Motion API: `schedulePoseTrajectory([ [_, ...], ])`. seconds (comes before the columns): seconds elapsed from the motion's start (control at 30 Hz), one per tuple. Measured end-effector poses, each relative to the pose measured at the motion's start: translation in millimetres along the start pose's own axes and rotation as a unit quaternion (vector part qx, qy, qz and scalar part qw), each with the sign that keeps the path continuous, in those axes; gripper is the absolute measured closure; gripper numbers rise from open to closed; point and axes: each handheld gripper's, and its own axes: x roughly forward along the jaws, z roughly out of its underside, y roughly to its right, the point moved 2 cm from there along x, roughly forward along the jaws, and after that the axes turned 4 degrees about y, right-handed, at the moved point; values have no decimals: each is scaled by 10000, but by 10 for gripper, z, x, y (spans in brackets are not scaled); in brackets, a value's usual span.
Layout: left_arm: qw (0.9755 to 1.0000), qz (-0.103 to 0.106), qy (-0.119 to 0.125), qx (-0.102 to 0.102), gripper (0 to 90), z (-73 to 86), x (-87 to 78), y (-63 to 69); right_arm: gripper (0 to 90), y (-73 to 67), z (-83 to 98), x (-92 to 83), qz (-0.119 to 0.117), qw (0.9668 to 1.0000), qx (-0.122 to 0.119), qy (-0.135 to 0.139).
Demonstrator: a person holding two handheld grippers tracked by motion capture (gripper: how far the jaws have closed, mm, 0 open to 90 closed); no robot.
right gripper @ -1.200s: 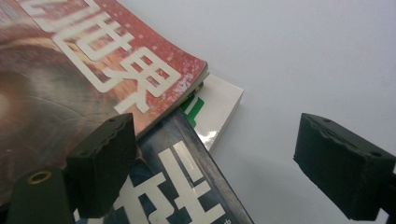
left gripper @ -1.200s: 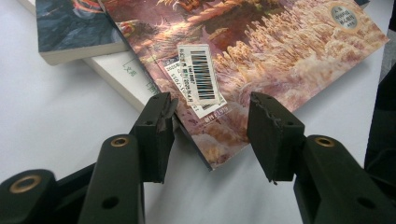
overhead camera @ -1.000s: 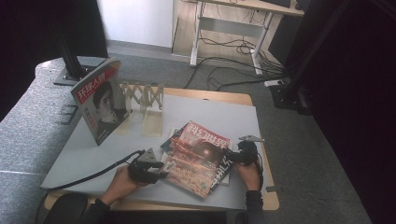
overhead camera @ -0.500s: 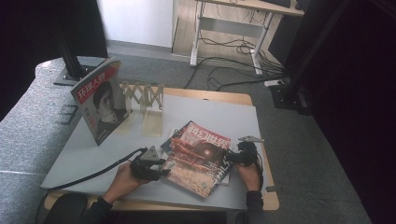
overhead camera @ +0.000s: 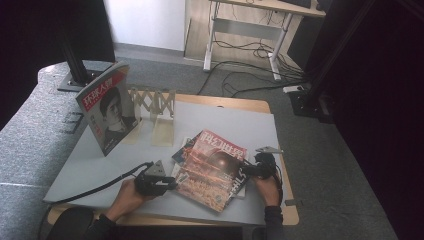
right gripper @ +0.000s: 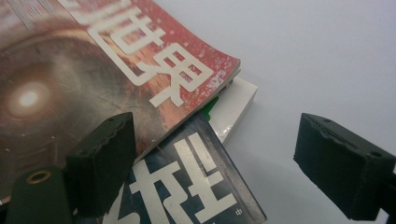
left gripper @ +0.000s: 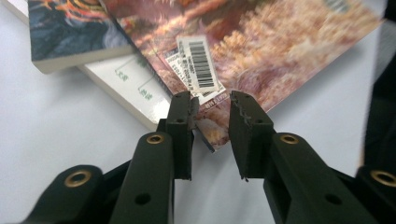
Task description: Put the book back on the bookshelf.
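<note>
A red magazine (overhead camera: 212, 167) lies on top of a small stack on the grey table. My left gripper (overhead camera: 172, 184) is at its near-left corner. In the left gripper view the jaws (left gripper: 212, 100) have just been closing. The corner of the magazine (left gripper: 280, 56) with the barcode sits between them, and a gap remains beside it. My right gripper (overhead camera: 245, 171) is at the magazine's right edge. It (right gripper: 217, 128) stands wide open, one jaw over the red magazine (right gripper: 93, 70) and the other over bare table.
Under the red magazine lie a dark blue one (right gripper: 196, 186) and a white book (right gripper: 233, 105). A portrait magazine (overhead camera: 107, 112) stands upright at the far left by a wooden rack (overhead camera: 152, 107). The table (overhead camera: 225, 120) ends close behind both hands.
</note>
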Motion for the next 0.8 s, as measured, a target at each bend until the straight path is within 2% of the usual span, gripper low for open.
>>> schedulePoseTrajectory([
  [0.13, 9999, -93, -10, 65, 712, 2, 2, 24, 125, 0, -8, -10, -6, 10000, -35, -25],
  [0.37, 9999, -127, 4, -2, 715, 3, 0, 38, 124, -10, -39, -43, -193, 9998, 18, 63],
  [0.5, 10000, 1, 10, -34, 712, 9, 4, 69, 124, -28, -38, -28, -239, 9997, -34, 31],
  [0.6, 10000, 67, -5, 26, 703, 16, 16, 111, 124, -28, -32, -27, -250, 9997, -64, -3],
  [0.77, 9999, 87, -35, 136, 643, 14, 13, 151, 124, -17, -28, -42, -257, 9996, -64, -4],
  [0.8, 9998, 83, -85, 139, 581, 21, 17, 150, 124, -16, -27, -46, -257, 9997, -63, -4],
])
